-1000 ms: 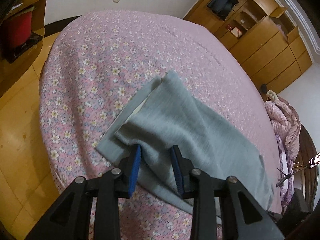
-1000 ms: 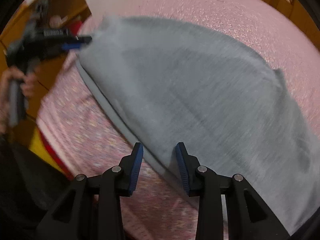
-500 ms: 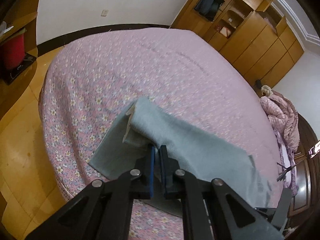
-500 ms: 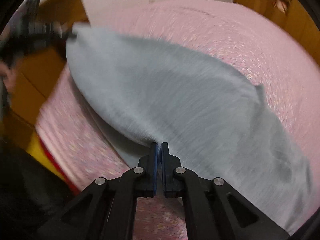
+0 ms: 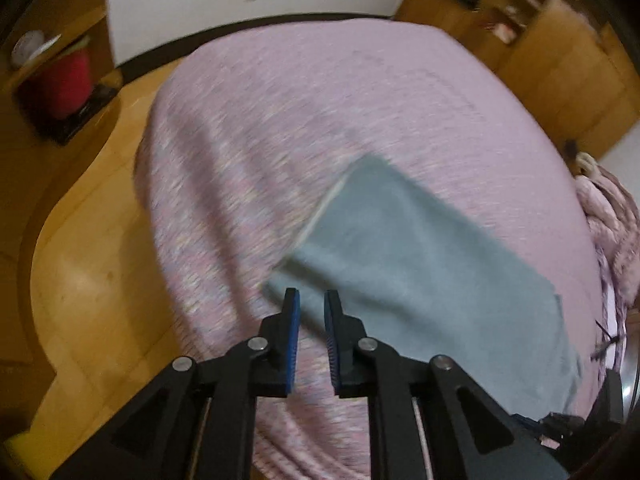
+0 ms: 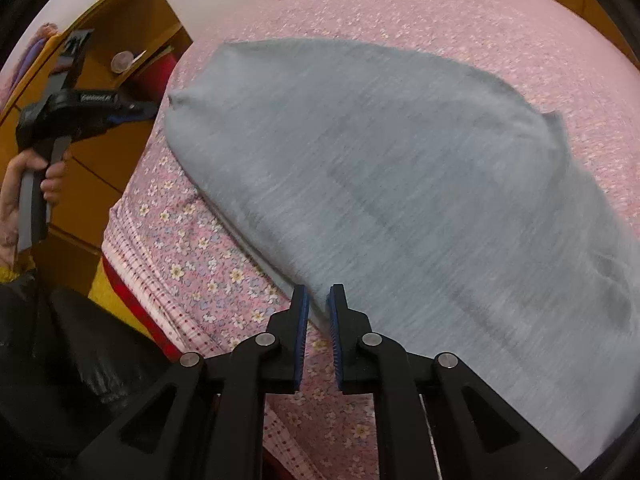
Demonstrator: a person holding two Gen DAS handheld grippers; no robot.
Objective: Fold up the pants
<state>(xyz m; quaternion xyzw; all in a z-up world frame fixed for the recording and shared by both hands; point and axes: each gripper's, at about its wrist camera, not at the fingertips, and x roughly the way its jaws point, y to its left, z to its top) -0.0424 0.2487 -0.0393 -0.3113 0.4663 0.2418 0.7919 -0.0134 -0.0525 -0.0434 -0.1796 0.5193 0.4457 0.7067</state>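
Grey pants (image 5: 420, 280) lie folded flat on the pink flowered bed (image 5: 320, 120), near its front edge. My left gripper (image 5: 312, 300) hovers over their near left corner. Its jaws are opening, a narrow gap shows between the blue pads, and no cloth is caught in it. In the right wrist view the pants (image 6: 400, 184) fill the middle. My right gripper (image 6: 318, 296) sits at their near edge, jaws opening too, with only bedsheet and the cloth's edge behind the gap. A hand (image 6: 36, 176) holds the left gripper (image 6: 136, 114) at the far corner.
Wooden floor (image 5: 88, 280) lies left of the bed, with a red container (image 5: 68, 80) on a low shelf. Wooden wardrobes (image 5: 560, 60) stand behind, and a pink quilt heap (image 5: 608, 216) is at the right. A wooden cabinet (image 6: 120, 40) and the person's dark clothing (image 6: 60, 360) are near the bed's edge.
Both grippers stood open around the pants' near edge, then shut on it; now their jaws have parted a little. The cloth lies flat and the left gripper has lifted away.
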